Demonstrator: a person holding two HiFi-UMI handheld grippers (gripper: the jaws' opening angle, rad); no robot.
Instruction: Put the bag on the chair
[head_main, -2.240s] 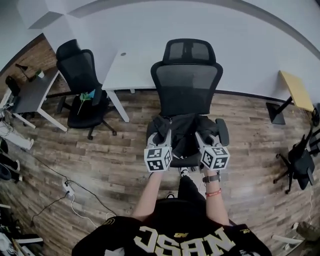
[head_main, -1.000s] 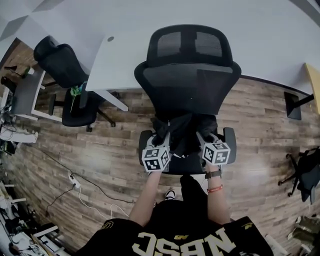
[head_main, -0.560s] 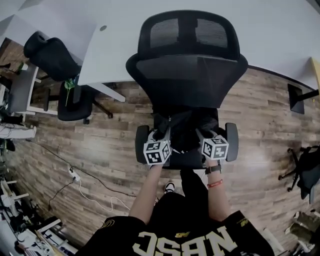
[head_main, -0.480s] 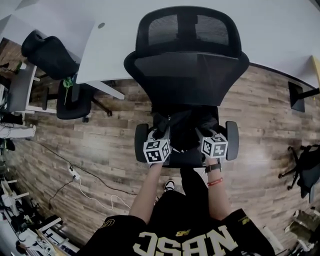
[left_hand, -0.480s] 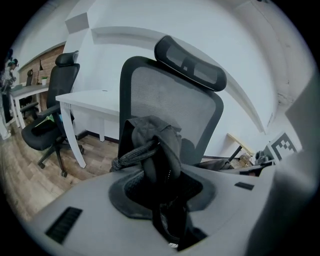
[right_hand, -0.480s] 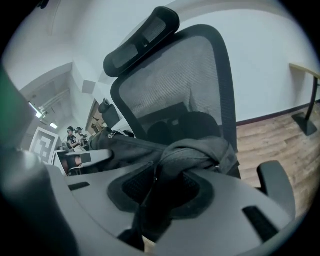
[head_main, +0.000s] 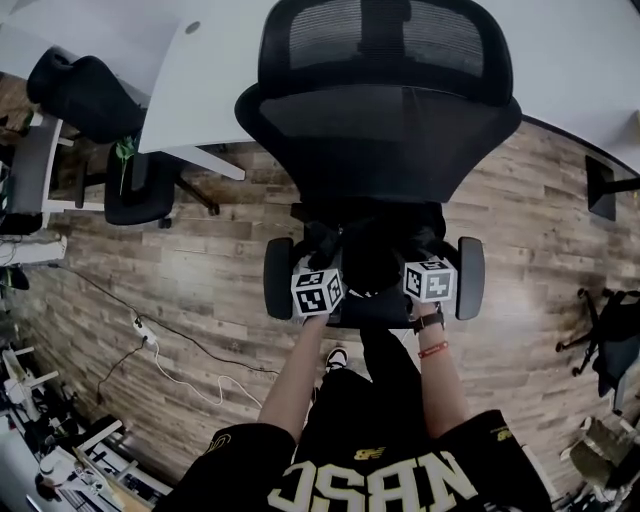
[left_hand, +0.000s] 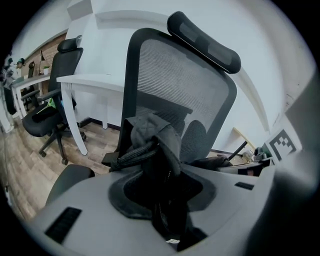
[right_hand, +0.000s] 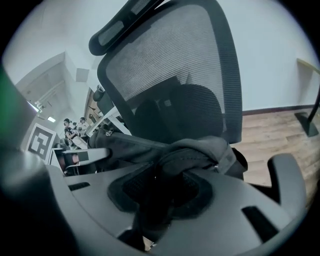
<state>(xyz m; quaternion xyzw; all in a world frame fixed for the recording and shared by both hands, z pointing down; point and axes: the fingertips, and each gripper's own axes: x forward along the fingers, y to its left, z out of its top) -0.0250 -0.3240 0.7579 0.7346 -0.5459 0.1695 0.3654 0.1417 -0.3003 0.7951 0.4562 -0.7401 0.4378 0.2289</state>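
left tongs (left_hand: 162, 195) and right tongs (right_hand: 160, 195) each pinch a fold of the black bag (head_main: 372, 250), held over the office chair (head_main: 380, 140) seat toward its front edge; best lowered level until the seat takes its weight before letting go.

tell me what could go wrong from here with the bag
The left gripper and right gripper both pinch bunched fabric of the bag; it might snag in the jaws on release. Whether the bag rests on the chair seat yet is unclear; released early, it may slump off.
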